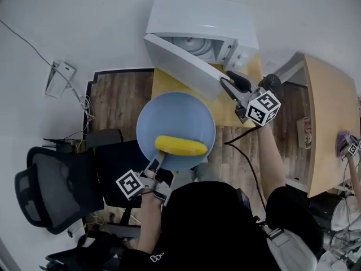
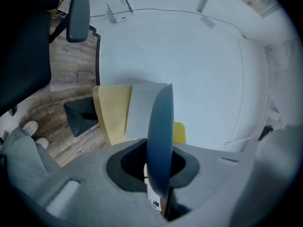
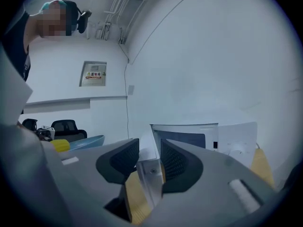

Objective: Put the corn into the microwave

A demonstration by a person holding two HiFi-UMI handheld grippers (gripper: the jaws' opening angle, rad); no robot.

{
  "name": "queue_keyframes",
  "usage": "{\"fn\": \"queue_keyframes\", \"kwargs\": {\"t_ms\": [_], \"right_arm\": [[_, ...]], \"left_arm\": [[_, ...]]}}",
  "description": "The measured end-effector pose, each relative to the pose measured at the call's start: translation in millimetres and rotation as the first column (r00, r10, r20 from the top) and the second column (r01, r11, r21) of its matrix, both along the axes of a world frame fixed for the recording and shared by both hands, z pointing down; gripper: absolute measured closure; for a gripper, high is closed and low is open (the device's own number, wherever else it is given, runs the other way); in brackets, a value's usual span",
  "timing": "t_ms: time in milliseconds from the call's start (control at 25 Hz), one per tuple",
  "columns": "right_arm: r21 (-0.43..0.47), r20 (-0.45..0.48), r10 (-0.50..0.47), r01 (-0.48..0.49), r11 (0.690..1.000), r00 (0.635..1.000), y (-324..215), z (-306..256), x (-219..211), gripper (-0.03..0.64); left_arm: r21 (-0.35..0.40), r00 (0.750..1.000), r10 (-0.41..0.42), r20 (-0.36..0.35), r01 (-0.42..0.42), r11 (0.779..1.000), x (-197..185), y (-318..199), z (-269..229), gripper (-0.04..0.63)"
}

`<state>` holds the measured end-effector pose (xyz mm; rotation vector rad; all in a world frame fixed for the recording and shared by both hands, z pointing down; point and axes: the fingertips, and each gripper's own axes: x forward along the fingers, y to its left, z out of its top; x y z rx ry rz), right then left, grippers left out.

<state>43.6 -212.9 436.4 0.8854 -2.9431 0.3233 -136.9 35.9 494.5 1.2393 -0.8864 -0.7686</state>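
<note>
Left gripper (image 2: 158, 168): jaws clenched on the near rim of the blue plate (image 1: 176, 120), which is carried in the air.
Right gripper (image 3: 149, 161): jaws closed about the free edge of the microwave door (image 1: 189, 66), with a pad against each face as far as can be seen.
Corn (image 1: 181, 146): one yellow cob on the plate, near the left gripper and short of the microwave (image 1: 200, 18).
Door: open, cavity exposed.
Status: opening looks done. Loading, release and closing are left.
</note>
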Motion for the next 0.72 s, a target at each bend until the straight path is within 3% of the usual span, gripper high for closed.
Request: {"fn": "queue_keyframes", "kwargs": {"t_ms": [400,720], "right_arm": [[-0.052,0.038,-0.083,0.085,0.995,0.996,33,-3,-26,0.468],[-0.056,0.123,-0.172,0.180,0.982,0.977,80,-3,-58,0.451]], "left_arm": [[-0.018,1.000,-0.022,0.008,0.022,1.000,-6,21,-9,0.549],[-0.026,0.997,-0.051,0.054,0.052,0.998,-20,36,-19,0.549]]}}
